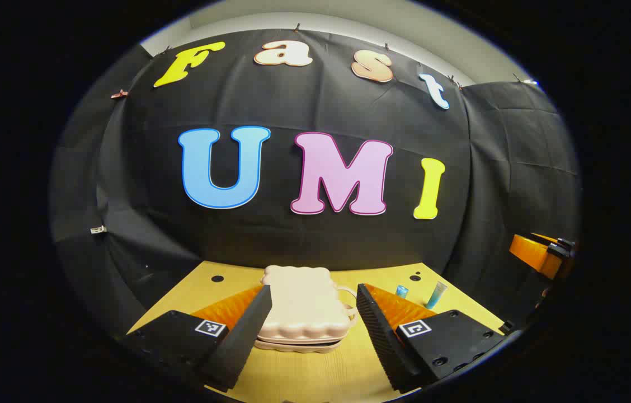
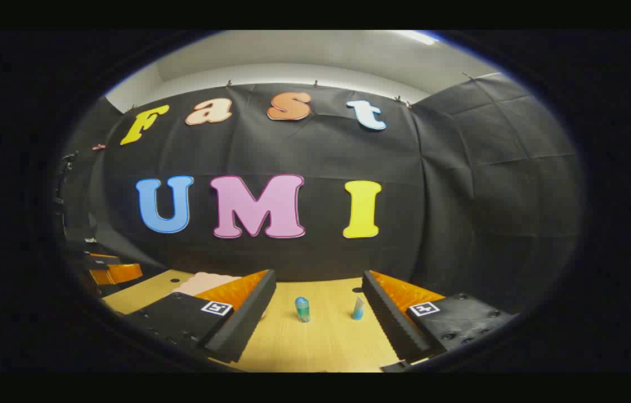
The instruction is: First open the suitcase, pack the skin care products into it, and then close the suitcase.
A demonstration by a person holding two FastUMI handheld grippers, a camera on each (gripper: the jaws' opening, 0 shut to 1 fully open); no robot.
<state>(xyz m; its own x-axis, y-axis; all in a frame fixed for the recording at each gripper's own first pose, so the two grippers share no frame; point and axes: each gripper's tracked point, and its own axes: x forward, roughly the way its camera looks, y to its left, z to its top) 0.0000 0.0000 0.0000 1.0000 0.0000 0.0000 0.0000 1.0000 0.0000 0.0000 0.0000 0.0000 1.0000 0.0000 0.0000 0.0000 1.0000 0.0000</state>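
Note:
A small pale pink suitcase (image 1: 304, 305) lies closed and flat on the wooden table (image 1: 304, 375), its handle toward the right. My left gripper (image 1: 312, 299) is open, its fingers standing either side of the case's near end without touching it. To the case's right stand a small blue bottle (image 1: 402, 291) and a blue tube (image 1: 437, 295). In the right gripper view the bottle (image 2: 302, 309) and the tube (image 2: 358, 308) stand upright ahead of my open right gripper (image 2: 318, 288). A corner of the suitcase (image 2: 203, 281) peeks out behind its left finger.
The table (image 2: 321, 347) ends at the black cloth wall close behind the objects. A few dark holes (image 1: 217, 278) dot the far tabletop. The other gripper (image 1: 542, 254) shows at the right edge of the left gripper view, and the other gripper (image 2: 111, 273) at the left of the right gripper view.

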